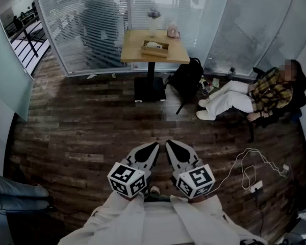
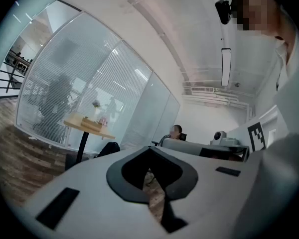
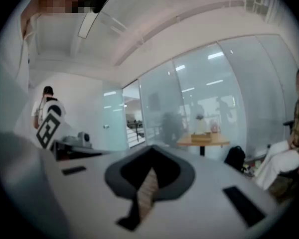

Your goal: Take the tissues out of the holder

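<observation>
Tan table (image 1: 135, 52); brown holder (image 1: 154, 50); dark plank floor (image 1: 81, 131); yellow plaid shirt (image 1: 270, 93); black backpack (image 1: 186, 80).

left gripper (image 2: 150, 149) | jaws together, empty | wooden table (image 2: 88, 125) well beyond

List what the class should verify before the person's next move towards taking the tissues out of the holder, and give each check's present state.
1. Light wooden tissue holder in sight on the square wooden table: ok.
2. Holder within reach of the grippers: not ok, it stands far across the dark plank floor.
3. Left gripper empty, jaws together: ok.
4. Right gripper empty, jaws together: ok.
5. Straight path free of the black backpack and the white cable: ok, both lie off to the right.
6. Amount of tissue left in the holder: cannot tell.
</observation>
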Motion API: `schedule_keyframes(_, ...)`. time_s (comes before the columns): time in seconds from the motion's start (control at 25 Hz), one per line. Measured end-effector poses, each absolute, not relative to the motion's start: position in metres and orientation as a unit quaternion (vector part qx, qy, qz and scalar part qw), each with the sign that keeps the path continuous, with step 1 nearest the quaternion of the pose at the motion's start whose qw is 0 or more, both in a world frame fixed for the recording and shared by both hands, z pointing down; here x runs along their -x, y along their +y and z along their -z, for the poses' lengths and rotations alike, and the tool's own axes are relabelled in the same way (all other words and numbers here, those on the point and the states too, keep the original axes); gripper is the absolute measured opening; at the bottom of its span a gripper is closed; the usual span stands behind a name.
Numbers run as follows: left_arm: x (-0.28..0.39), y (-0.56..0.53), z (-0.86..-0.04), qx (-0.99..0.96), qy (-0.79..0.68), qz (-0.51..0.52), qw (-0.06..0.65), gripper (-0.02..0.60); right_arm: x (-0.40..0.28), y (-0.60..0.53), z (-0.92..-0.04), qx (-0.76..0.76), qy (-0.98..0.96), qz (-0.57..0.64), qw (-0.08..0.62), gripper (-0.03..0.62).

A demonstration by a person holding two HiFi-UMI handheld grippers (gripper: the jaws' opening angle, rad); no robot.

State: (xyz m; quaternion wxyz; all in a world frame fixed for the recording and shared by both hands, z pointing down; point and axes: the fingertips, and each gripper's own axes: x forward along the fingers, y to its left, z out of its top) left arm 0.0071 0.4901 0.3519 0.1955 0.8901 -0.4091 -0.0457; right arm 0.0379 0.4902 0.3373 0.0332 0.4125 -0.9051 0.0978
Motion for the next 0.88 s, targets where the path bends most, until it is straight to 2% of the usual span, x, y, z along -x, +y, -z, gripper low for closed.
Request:
schedule_keyframes(0.44, -0.012, 0.493, -0.345, -0.898, -0.406, 0.036, 0.166, 0.008, -0.038, 0.490, -0.338, -0.415, -0.903, -0.105, 0.026, 0.011)
schedule_keyframes(0.64, -0.009, 0.492, -0.347, -0.897, -0.407, 0.042, 0.168, 0.008, -0.037, 0.488, -0.331, -0.416, -0.902, -0.119, -0.009, 0.011)
schedule_keyframes(0.88, -0.012, 0.484, -0.349, -0.897, -0.406, 0.041, 0.169, 0.008, -0.043, 0.480, -0.338, -0.418, -0.901, -0.117, 0.010, 0.011)
